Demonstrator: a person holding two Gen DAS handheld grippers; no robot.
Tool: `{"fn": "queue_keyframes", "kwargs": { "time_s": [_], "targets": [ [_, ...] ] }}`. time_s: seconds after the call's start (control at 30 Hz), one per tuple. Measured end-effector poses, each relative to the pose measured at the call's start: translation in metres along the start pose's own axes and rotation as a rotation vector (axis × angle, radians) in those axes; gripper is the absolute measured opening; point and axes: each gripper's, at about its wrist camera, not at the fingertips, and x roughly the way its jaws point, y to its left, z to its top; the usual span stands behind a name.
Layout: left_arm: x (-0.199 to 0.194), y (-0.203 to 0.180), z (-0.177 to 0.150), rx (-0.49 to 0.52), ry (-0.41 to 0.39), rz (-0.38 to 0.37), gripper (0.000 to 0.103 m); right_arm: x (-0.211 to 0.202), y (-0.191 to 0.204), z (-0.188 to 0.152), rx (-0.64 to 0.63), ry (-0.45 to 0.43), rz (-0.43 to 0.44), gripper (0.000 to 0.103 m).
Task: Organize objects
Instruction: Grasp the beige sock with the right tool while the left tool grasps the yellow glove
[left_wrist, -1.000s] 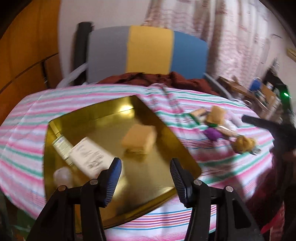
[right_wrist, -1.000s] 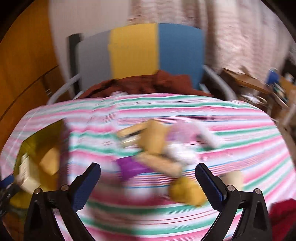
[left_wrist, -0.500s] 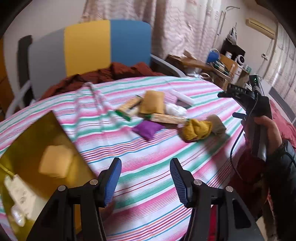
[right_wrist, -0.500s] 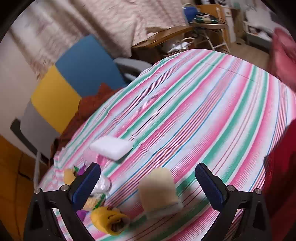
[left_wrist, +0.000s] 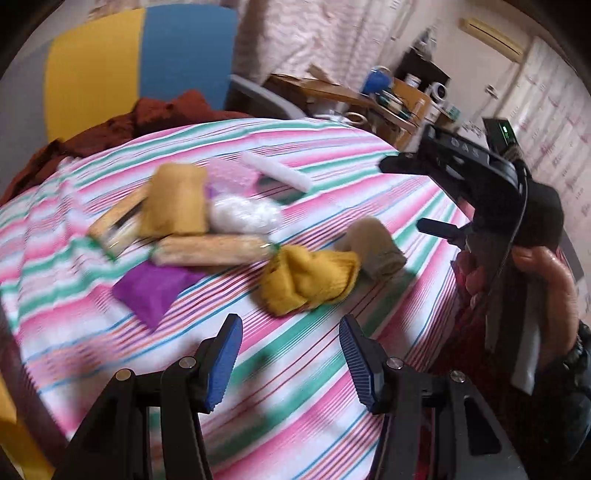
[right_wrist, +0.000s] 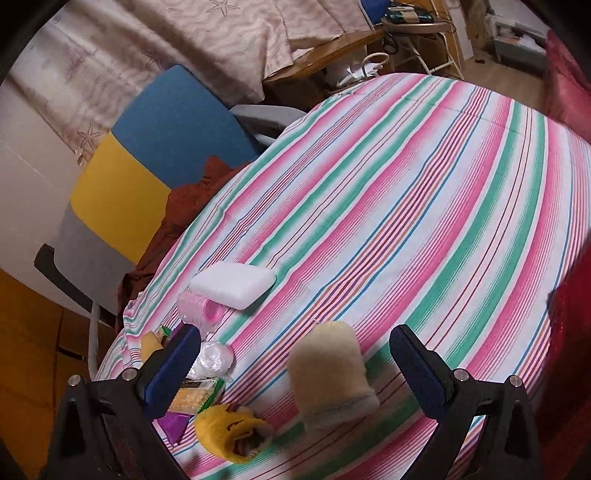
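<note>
A heap of small items lies on the striped tablecloth: a mustard sock roll, a beige sock roll, a purple pouch, a wrapped snack bar, a tan packet, a clear plastic bag, a pink curler and a white sponge. My left gripper hovers open just short of the mustard roll. My right gripper is open with the beige sock roll between its fingers, untouched. In the left wrist view the right gripper is seen in a hand at the right.
A chair with grey, yellow and blue back stands behind the table with a rust-red cloth on its seat. A cluttered desk is at the back right. A gold tray's corner shows at the lower left.
The left gripper has swung right from the gold tray toward the heap and closed in on the mustard roll. The right gripper turned to the table's right side and now stands around the beige roll.
</note>
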Motion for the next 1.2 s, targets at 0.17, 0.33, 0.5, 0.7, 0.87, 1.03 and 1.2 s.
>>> {"fn": "queue_keyframes", "kwargs": {
  "time_s": [0.17,0.33,0.5,0.7,0.87,1.03,1.2],
  "targets": [
    [0.024,-0.01,0.014,-0.003,0.023,-0.018,0.057,0.005,-0.003,0.0,0.007,0.025,-0.009,0.103],
    [0.051,-0.01,0.021,-0.015,0.044,-0.016,0.062,0.009,-0.003,0.0,0.001,0.041,-0.019,0.103],
    [0.065,-0.007,0.027,-0.021,0.043,0.004,0.063,0.016,-0.001,-0.002,-0.019,0.074,-0.045,0.103],
    [0.071,-0.003,0.025,0.005,0.02,-0.002,0.048,0.026,0.003,-0.004,-0.058,0.117,-0.072,0.103],
    [0.05,-0.006,0.005,0.056,-0.023,0.027,0.044,0.04,0.009,-0.009,-0.123,0.177,-0.135,0.103],
    [0.034,0.007,-0.022,0.036,-0.069,0.029,0.044,0.05,0.013,-0.016,-0.188,0.232,-0.184,0.084],
    [0.035,0.01,-0.031,0.06,-0.093,0.01,0.046,0.054,0.018,-0.022,-0.248,0.254,-0.236,0.064]
  ]
}}
